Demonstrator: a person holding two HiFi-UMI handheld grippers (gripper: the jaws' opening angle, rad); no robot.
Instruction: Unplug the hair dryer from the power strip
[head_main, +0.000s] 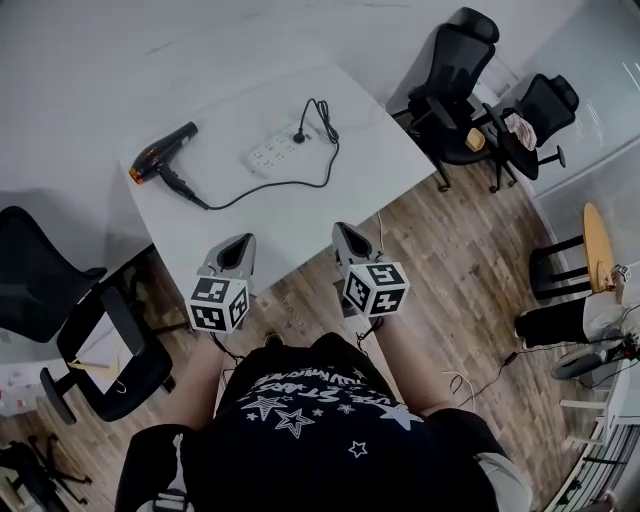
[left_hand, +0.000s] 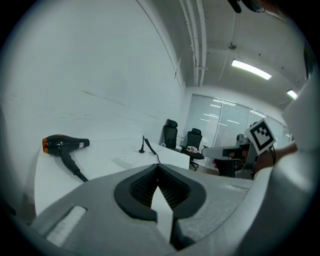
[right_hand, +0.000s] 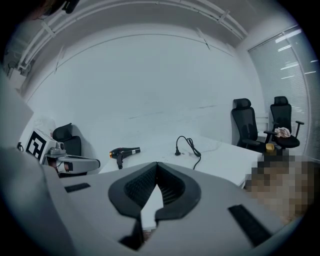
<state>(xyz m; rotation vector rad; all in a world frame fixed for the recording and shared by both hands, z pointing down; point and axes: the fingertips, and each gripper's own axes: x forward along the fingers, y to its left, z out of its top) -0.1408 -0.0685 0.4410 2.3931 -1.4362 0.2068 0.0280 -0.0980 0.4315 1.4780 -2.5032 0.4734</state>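
Observation:
A black hair dryer (head_main: 160, 152) with an orange rear end lies at the far left of the white table (head_main: 300, 215). Its black cord (head_main: 290, 183) curves right and up to a plug (head_main: 299, 136) seated in the white power strip (head_main: 278, 150). Both grippers hang over the table's near edge, well short of the strip. My left gripper (head_main: 243, 240) is shut with nothing held, and so is my right gripper (head_main: 341, 228). The left gripper view shows the dryer (left_hand: 62, 143), strip (left_hand: 127, 160) and plug (left_hand: 142, 149) beyond the shut tips (left_hand: 158, 167). The right gripper view shows dryer (right_hand: 125, 151) and plug (right_hand: 177, 152) ahead.
Two black office chairs (head_main: 455, 70) (head_main: 535, 115) stand past the table's right end. Another black chair (head_main: 40, 270) is on the left, with a second one (head_main: 105, 360) below it. A wooden-topped stool (head_main: 597, 245) stands at the right on the wood floor.

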